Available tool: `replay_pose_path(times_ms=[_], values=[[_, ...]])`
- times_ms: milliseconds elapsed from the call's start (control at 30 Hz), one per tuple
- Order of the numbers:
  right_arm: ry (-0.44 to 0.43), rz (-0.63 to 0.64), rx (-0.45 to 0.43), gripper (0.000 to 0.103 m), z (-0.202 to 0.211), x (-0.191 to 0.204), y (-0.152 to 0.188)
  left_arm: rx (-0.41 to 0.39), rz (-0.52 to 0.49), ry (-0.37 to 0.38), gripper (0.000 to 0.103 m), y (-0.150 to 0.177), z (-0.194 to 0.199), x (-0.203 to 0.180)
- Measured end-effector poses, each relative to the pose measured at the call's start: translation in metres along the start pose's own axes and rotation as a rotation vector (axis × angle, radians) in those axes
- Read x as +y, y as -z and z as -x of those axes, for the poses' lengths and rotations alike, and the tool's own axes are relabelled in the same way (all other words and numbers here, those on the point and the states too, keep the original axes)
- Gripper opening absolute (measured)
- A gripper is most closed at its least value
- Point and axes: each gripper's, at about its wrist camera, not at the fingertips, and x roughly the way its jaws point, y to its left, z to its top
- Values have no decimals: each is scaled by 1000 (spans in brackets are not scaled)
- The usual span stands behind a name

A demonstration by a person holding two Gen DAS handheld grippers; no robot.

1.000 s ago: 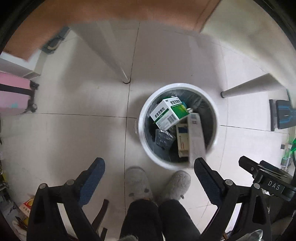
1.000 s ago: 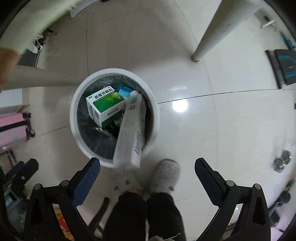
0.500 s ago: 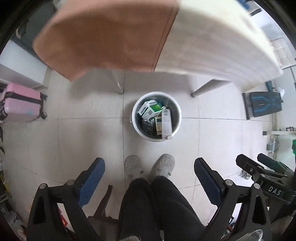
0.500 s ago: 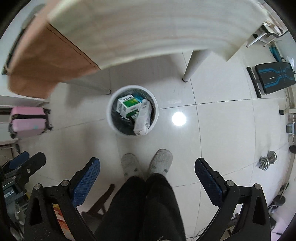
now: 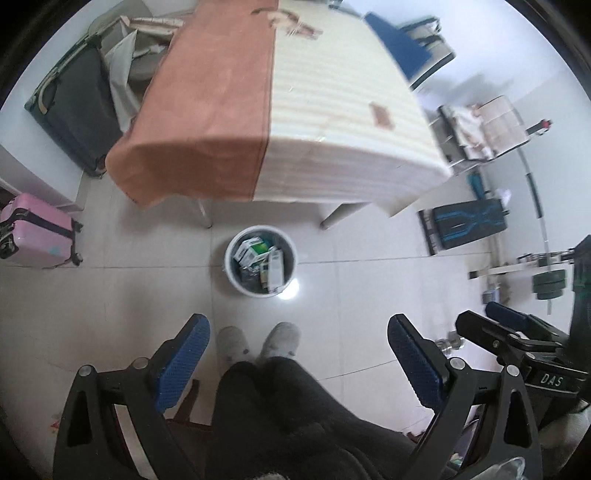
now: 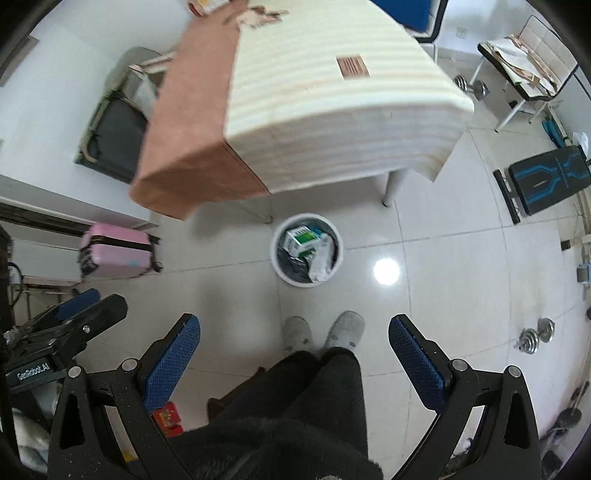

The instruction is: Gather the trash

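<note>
A white trash bin (image 5: 236, 283) stands on the tiled floor in front of the table, far below me; it also shows in the right wrist view (image 6: 282, 271). It holds several cartons, among them a green and white box (image 6: 301, 240) and a long white box (image 6: 322, 258). My left gripper (image 5: 297, 363) is open and empty, held high above the floor. My right gripper (image 6: 295, 363) is open and empty too, at about the same height. On the table lie a small brown card (image 6: 352, 67) and crumpled paper (image 6: 258, 16) at the far end.
The table (image 5: 314, 122) has a cream and brown cloth. The person's legs and grey slippers (image 5: 258, 341) are below. A pink suitcase (image 5: 35, 230) stands left, a black suitcase (image 5: 79, 110) behind it. A weight bench (image 5: 467, 221) and dumbbell plates (image 6: 535, 334) are right.
Both grippers have risen well up and away from the bin, which now looks small; the tabletop has come into view. The long white box has settled in the bin.
</note>
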Motion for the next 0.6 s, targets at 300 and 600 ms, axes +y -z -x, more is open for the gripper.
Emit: replay_pose_path(times_ms=[300,600], values=[[-111,49,-75,103,86,28,11,-98,-2,94,103,5,65,-10],[-141,88,-98,103,108,53,16,-124,8,119,103,14,90,-8]])
